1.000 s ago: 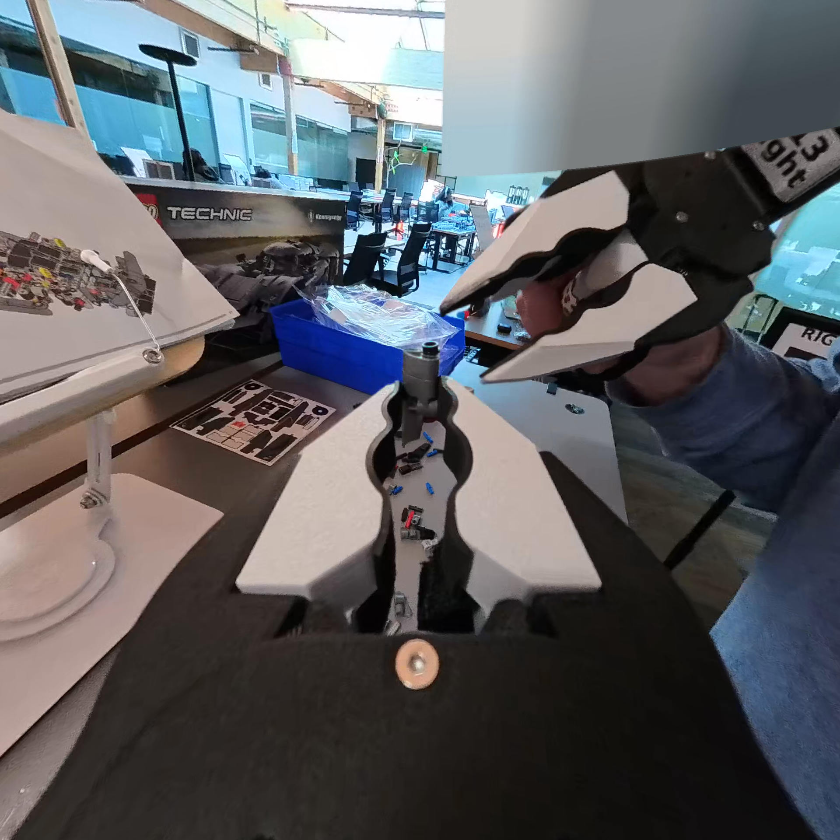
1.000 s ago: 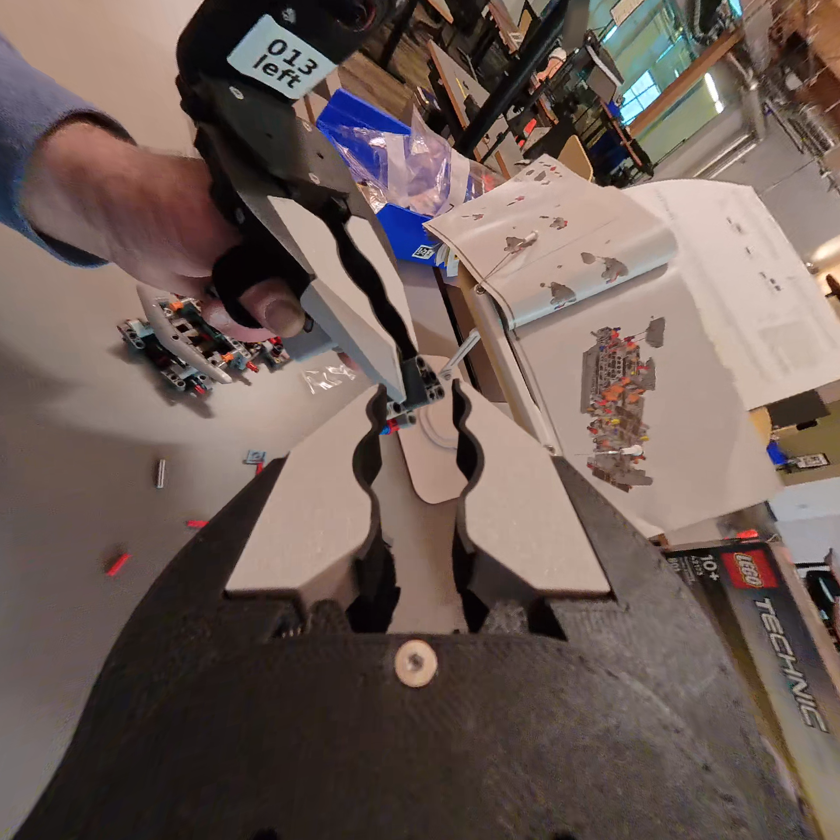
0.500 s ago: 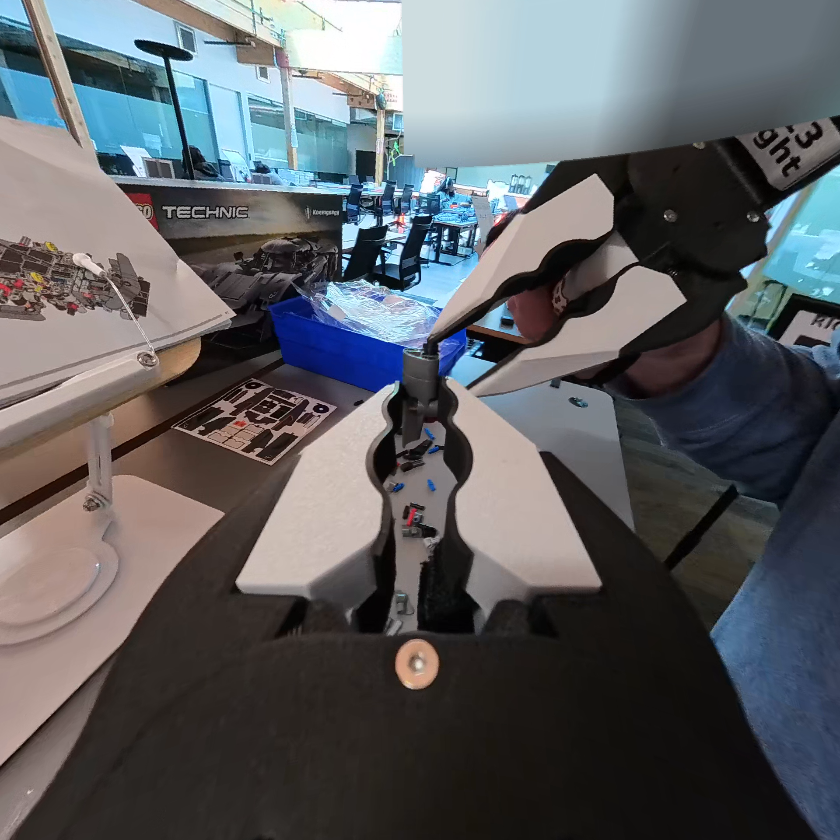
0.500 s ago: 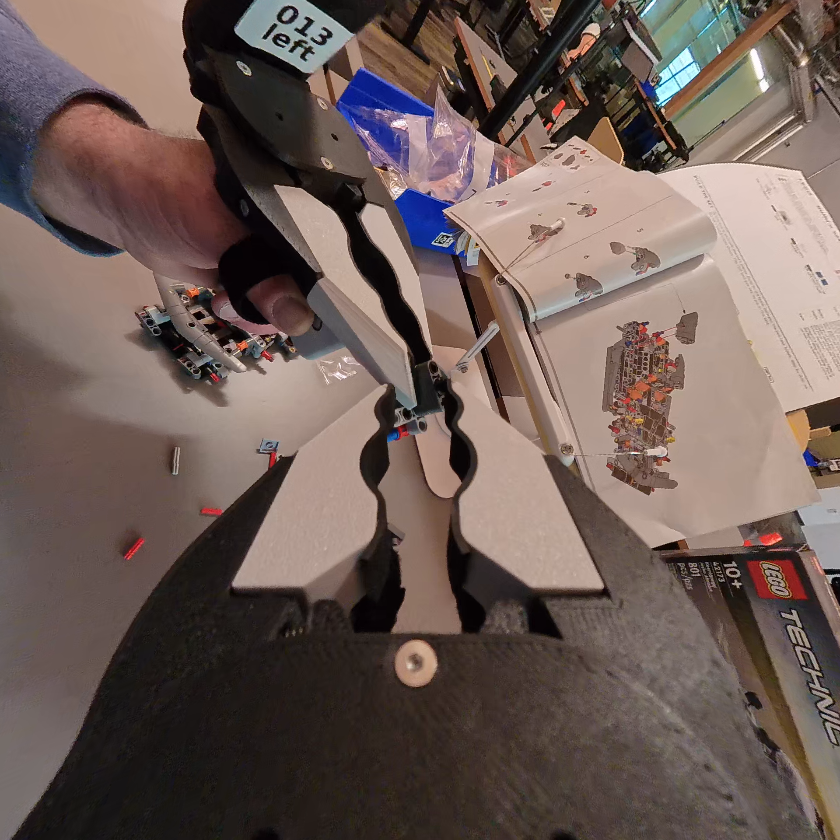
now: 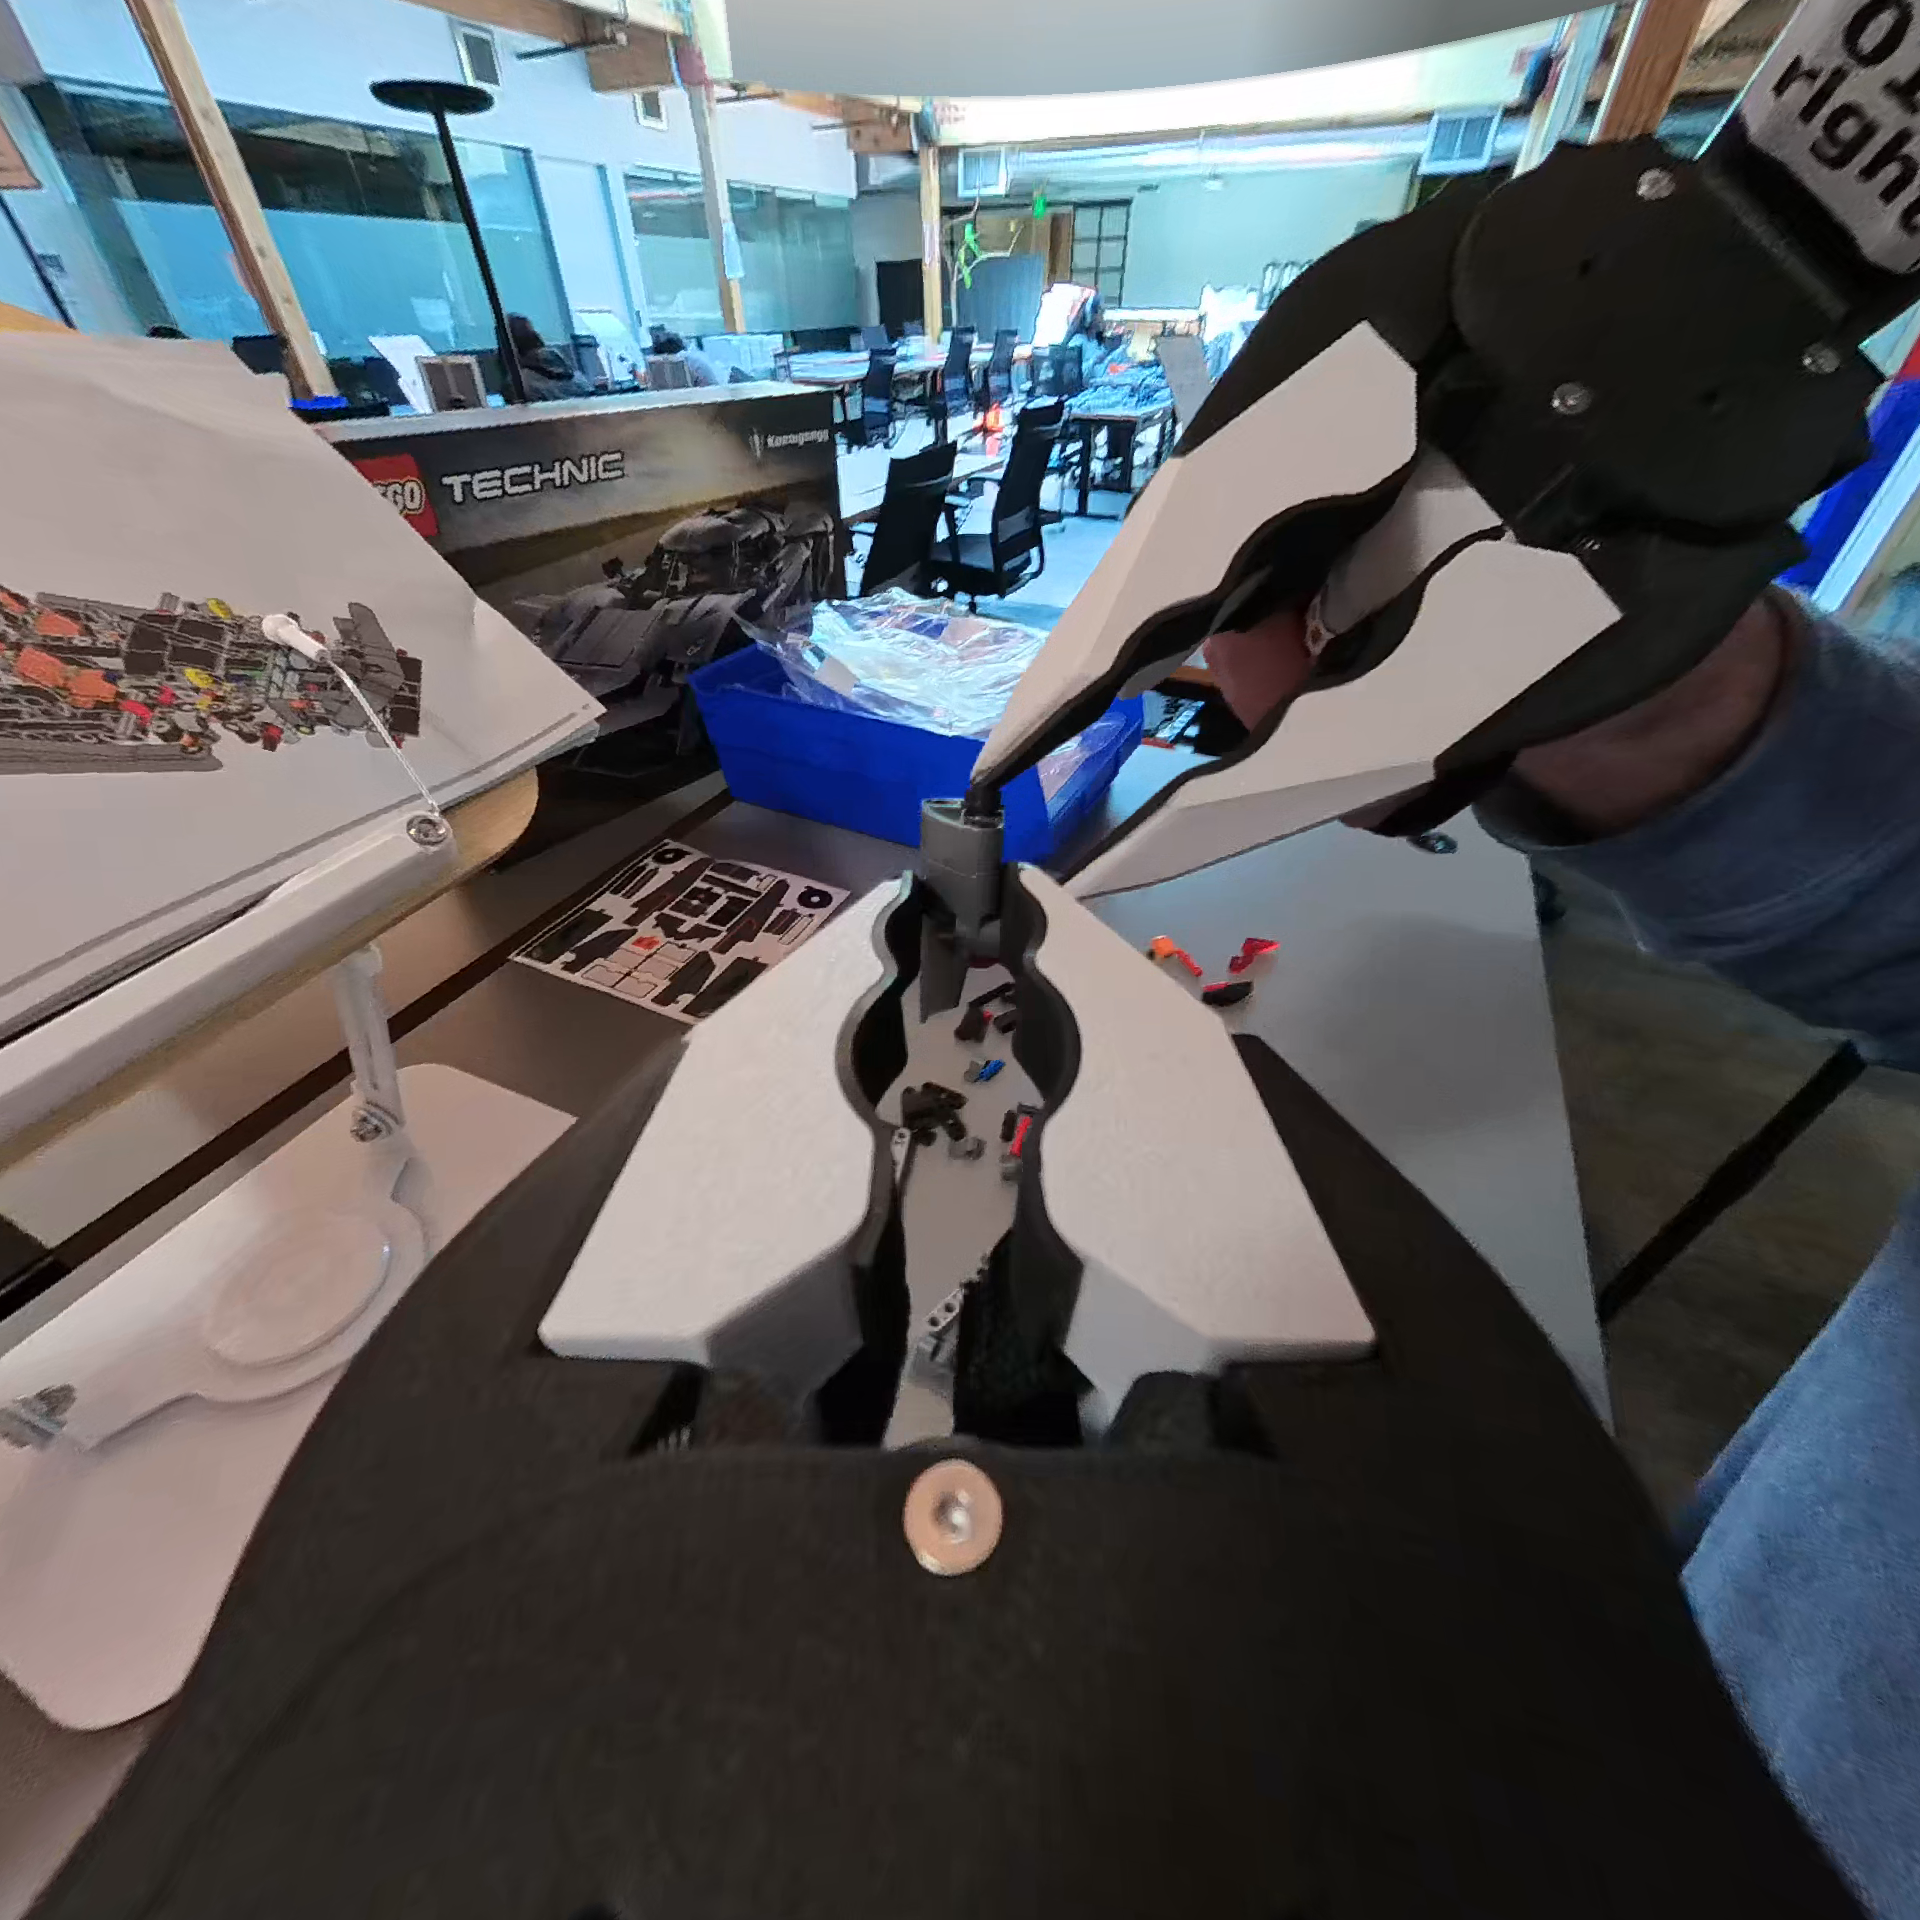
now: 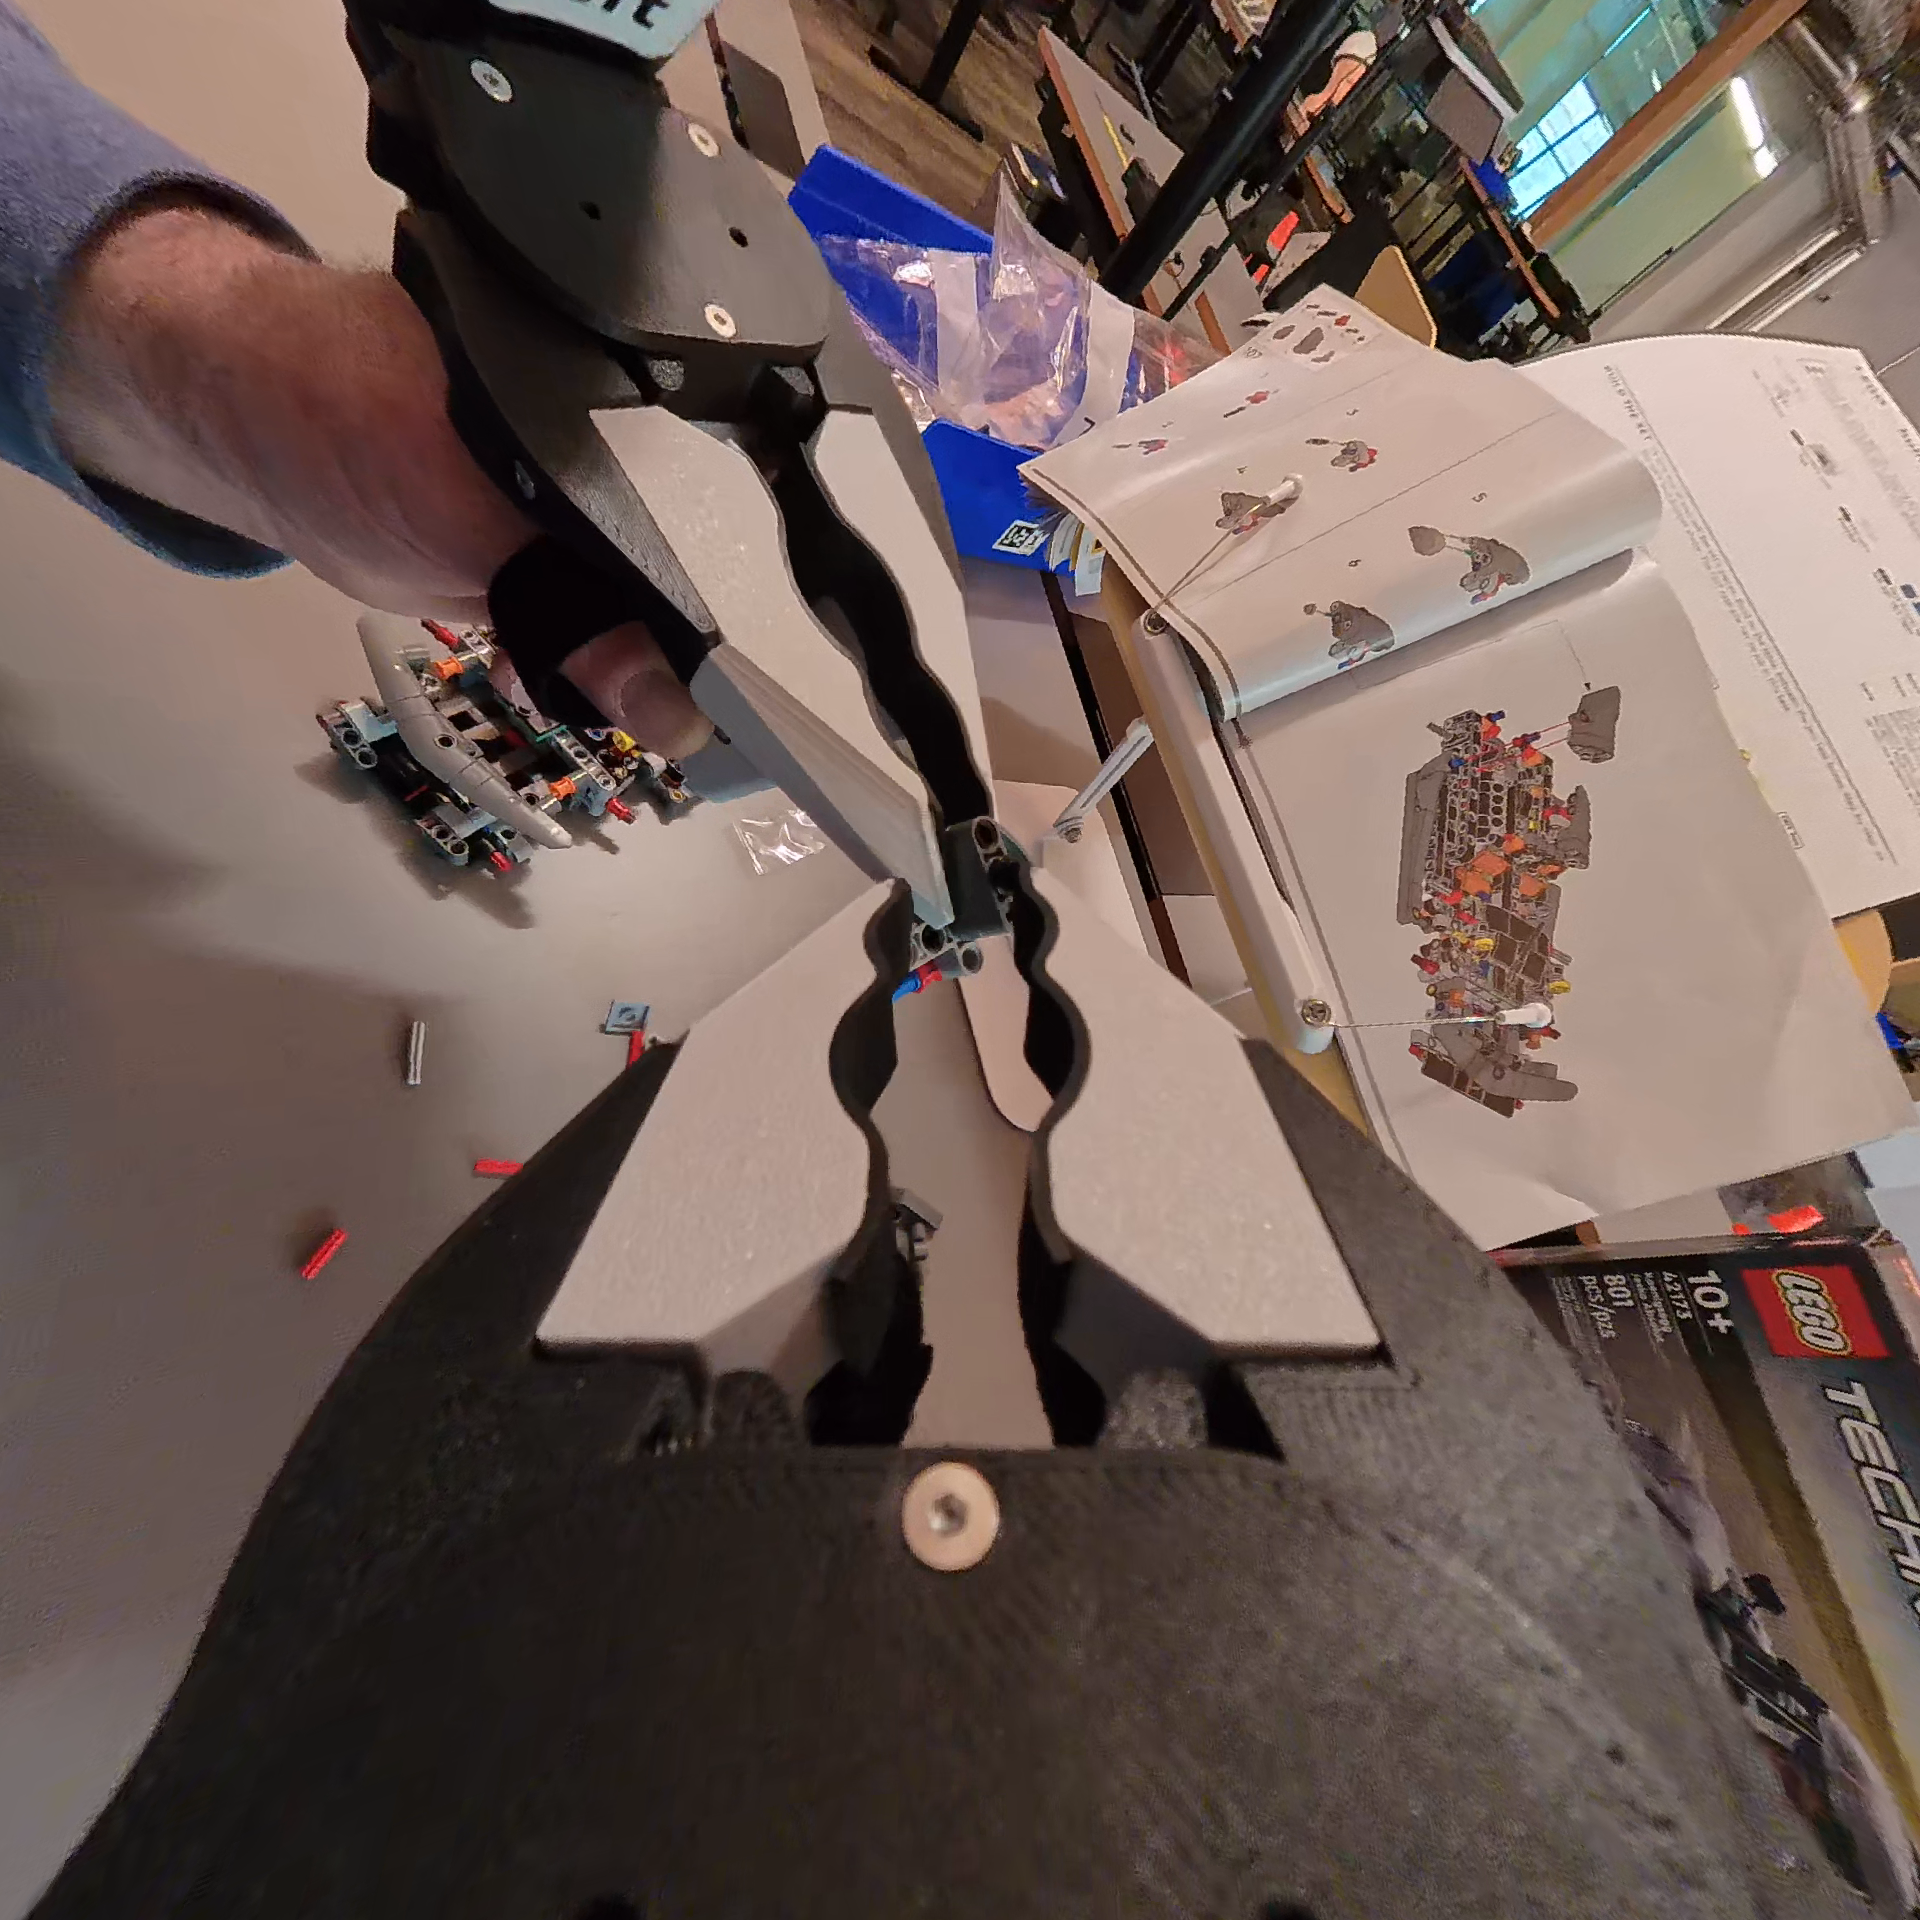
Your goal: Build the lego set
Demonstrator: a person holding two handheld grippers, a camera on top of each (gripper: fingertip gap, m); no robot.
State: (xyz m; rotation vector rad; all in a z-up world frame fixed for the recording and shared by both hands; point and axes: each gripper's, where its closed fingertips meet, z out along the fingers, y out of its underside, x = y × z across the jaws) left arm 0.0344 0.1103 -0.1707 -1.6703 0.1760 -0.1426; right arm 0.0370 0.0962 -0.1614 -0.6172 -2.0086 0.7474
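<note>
Two grippers met over one grey lego piece above the table.

We held our left gripper (image 5: 961, 899) clamped on a grey lego piece (image 5: 958, 862), which stood upright between its fingertips, raised off the grey table (image 5: 1382, 1049). Our right gripper (image 6: 961, 904) had its fingers parted, one tip (image 5: 982, 774) touching the black pin at the top of that piece and the other finger passing beside it. Whether the right one truly gripped anything, we could not tell. In the right wrist view the partly built model (image 6: 468, 758) lay on the table behind the left hand (image 6: 281, 416), with small red pins (image 6: 322, 1252) scattered near. The open instruction booklet (image 6: 1507, 831) rested on its stand, the blue bin (image 5: 831, 748) with plastic bags beyond it.
</note>
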